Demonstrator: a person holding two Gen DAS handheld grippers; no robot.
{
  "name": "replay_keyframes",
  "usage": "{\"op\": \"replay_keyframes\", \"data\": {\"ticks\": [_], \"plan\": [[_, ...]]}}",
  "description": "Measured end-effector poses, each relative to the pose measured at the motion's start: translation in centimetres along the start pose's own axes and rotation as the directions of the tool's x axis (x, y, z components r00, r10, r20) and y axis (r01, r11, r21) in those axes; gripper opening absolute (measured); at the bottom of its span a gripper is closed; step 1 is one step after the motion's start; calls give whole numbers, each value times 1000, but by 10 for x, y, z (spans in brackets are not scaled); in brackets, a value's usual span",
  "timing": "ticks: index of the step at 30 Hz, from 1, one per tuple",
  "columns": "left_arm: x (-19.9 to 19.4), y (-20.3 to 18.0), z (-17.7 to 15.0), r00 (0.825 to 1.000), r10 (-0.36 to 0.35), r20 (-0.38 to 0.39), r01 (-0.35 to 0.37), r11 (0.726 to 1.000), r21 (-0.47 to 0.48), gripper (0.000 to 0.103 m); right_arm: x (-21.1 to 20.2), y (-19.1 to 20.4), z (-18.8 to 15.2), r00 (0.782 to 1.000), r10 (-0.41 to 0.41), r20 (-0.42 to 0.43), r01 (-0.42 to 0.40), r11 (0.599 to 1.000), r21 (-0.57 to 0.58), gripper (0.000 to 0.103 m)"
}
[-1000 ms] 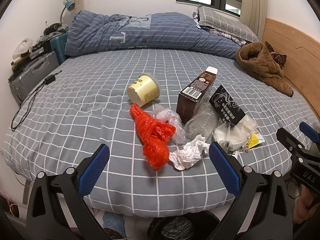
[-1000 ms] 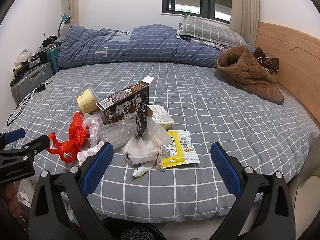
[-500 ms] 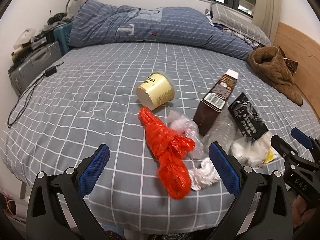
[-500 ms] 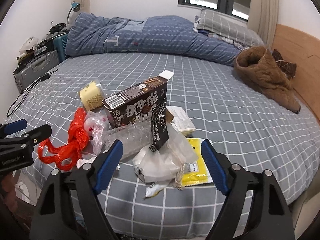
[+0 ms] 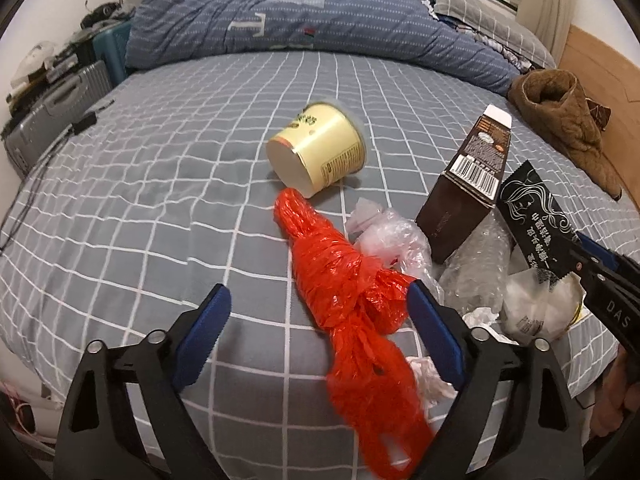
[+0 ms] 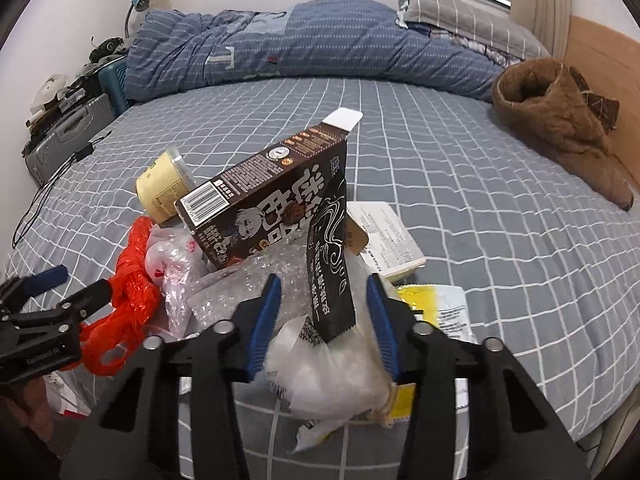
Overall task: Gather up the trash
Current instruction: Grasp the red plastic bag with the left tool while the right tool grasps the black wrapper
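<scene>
Left wrist view: the left gripper [image 5: 318, 320] is spread wide over the near edge of the grey checked bed [image 5: 132, 200], its blue pads flanking one crumpled red plastic bag [image 5: 340, 288] without clamping it. Beyond lie one pale yellow paper cup [image 5: 316, 152] on its side and one dark brown carton [image 5: 468, 184] with a barcode. In the right wrist view, the right gripper [image 6: 325, 324] is partly closed around one white plastic pouch [image 6: 332, 364] carrying a black printed sachet [image 6: 330, 276], contact unclear. One yellow wrapper [image 6: 436, 304] sits just beside it.

Black fingers [image 5: 204, 344], blue pads [image 6: 262, 320], silver screws
</scene>
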State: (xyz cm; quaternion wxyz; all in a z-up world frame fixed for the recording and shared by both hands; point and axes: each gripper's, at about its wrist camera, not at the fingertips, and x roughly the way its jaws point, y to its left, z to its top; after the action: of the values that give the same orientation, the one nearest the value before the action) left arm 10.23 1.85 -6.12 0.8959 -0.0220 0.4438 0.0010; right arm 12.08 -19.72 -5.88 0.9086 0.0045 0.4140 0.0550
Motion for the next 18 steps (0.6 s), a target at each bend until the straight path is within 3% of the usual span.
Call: {"op": "replay_keyframes", "data": {"ticks": [2, 5, 7, 9, 18], "plan": [[7, 0, 0, 1000, -17, -13, 17, 1000, -4, 79, 6, -3, -1, 1000, 19, -19, -19, 1000, 20, 20], [14, -2, -1, 999, -36, -28, 36, 999, -5, 59, 10, -5, -1, 999, 37, -28, -36, 999, 32, 8], [19, -3, -3, 997, -61, -49, 61, 998, -6, 34, 10, -5, -1, 999, 42, -24, -41, 999, 34, 5], [22, -4, -5, 994, -93, -63, 93, 996, -10, 27, 10, -5, -1, 999, 48, -22, -47, 998, 37, 3], [16, -6, -6, 993, -101, -52, 101, 995, -2, 7, 4, -3, -3, 998, 59, -5, -59, 997, 43, 2]]}}
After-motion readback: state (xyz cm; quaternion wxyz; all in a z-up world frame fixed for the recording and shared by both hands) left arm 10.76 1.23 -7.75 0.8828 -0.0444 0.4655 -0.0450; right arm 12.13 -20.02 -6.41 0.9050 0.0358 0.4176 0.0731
